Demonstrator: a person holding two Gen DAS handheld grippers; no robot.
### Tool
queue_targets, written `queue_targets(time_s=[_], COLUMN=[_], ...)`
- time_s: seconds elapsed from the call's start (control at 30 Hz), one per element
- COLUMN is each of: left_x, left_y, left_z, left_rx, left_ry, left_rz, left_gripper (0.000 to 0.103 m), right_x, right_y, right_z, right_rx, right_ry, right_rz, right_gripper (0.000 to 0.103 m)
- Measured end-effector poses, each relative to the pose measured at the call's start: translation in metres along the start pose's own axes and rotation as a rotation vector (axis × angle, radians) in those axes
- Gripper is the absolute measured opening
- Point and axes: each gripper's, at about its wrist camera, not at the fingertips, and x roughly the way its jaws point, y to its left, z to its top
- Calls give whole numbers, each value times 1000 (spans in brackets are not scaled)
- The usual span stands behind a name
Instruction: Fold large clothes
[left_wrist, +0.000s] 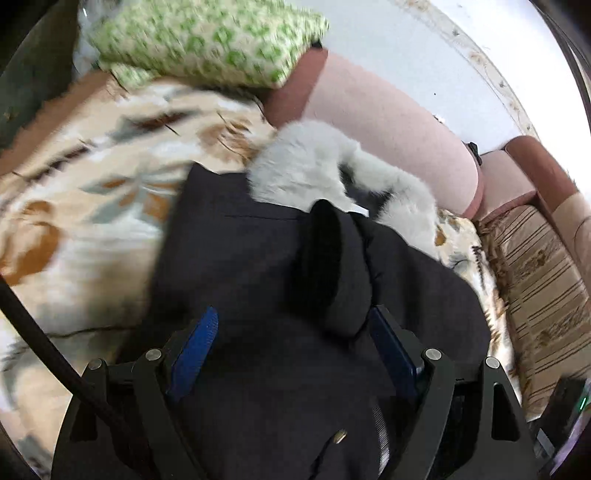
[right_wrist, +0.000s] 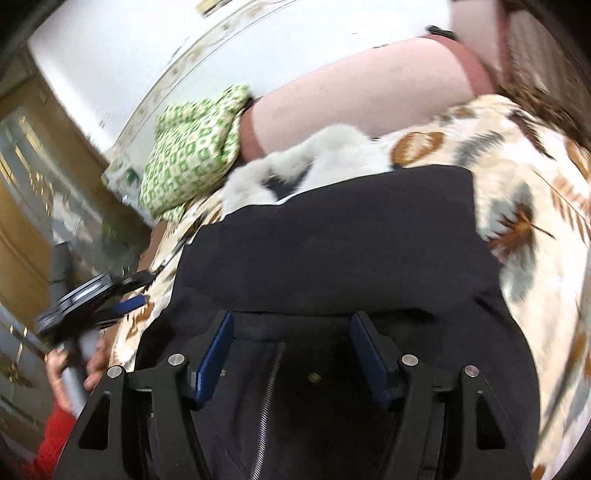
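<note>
A large black coat (left_wrist: 258, 266) with a grey fur collar (left_wrist: 303, 162) lies on a leaf-patterned blanket (left_wrist: 92, 177) on a sofa. A folded black sleeve (left_wrist: 332, 273) lies on top of it. My left gripper (left_wrist: 291, 325) is open, its blue pads wide apart just above the coat. In the right wrist view the coat (right_wrist: 332, 236) is folded across, with its zipper (right_wrist: 269, 398) below. My right gripper (right_wrist: 291, 332) is open above the fold. The left gripper (right_wrist: 103, 299) shows at the left, beside the coat's edge.
A green-patterned pillow (left_wrist: 207, 40) lies at the head of the sofa. The pink sofa backrest (left_wrist: 388, 122) runs behind the coat. A striped seat cushion (left_wrist: 535, 295) is at the right. A wooden cabinet (right_wrist: 22, 221) stands to the left.
</note>
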Motion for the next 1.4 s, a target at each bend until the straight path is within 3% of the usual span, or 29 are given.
queue_targets(time_s=[0.1, 0.17, 0.2, 0.23, 0.27, 0.33, 0.47, 0.57, 0.63, 0.77, 0.9, 1.0, 1.13, 1.4], left_x=[38, 63, 74, 80, 83, 72, 19, -21, -27, 8, 41, 49, 60, 72], left_y=[-9, -18, -24, -30, -37, -46, -30, -9, 5, 25, 40, 42, 43, 29], left_z=[10, 11, 9, 8, 7, 10, 26, 31, 28, 12, 1, 1, 1, -7], left_rx=[-15, -18, -13, 10, 46, 86, 36, 25, 24, 11, -49, -34, -3, 104], left_ry=[45, 86, 111, 131, 146, 116, 30, -61, -72, 1, 29, 7, -10, -119], left_rz=[-35, -36, -30, -20, 5, 25, -69, -40, -10, 118, 149, 186, 191, 294], left_gripper=[83, 75, 53, 24, 14, 10, 9, 9, 11, 11, 19, 28, 33, 38], right_x=[-9, -13, -13, -14, -14, -14, -13, -13, -6, 28, 77, 101, 123, 134], right_y=[-13, -21, -25, -29, -33, -40, -43, -32, -23, -13, -20, -34, -59, -57], right_z=[-4, -5, -5, -5, -5, -5, 1, 9, 15, 27, 40, 47, 49, 46], right_rx=[30, 44, 51, 57, 62, 78, 88, 44, 11, -10, -24, -46, -18, -65], right_ry=[-17, -22, -25, -28, -31, -33, -37, -52, -52, -27, 7, 5, 20, 4], right_rz=[-18, -33, -43, -53, -63, -79, -81, -76, -71, -92, -210, -300, -286, -332], right_gripper=[71, 71, 71, 71, 71, 71, 71, 71, 71, 71, 71, 72, 85, 96])
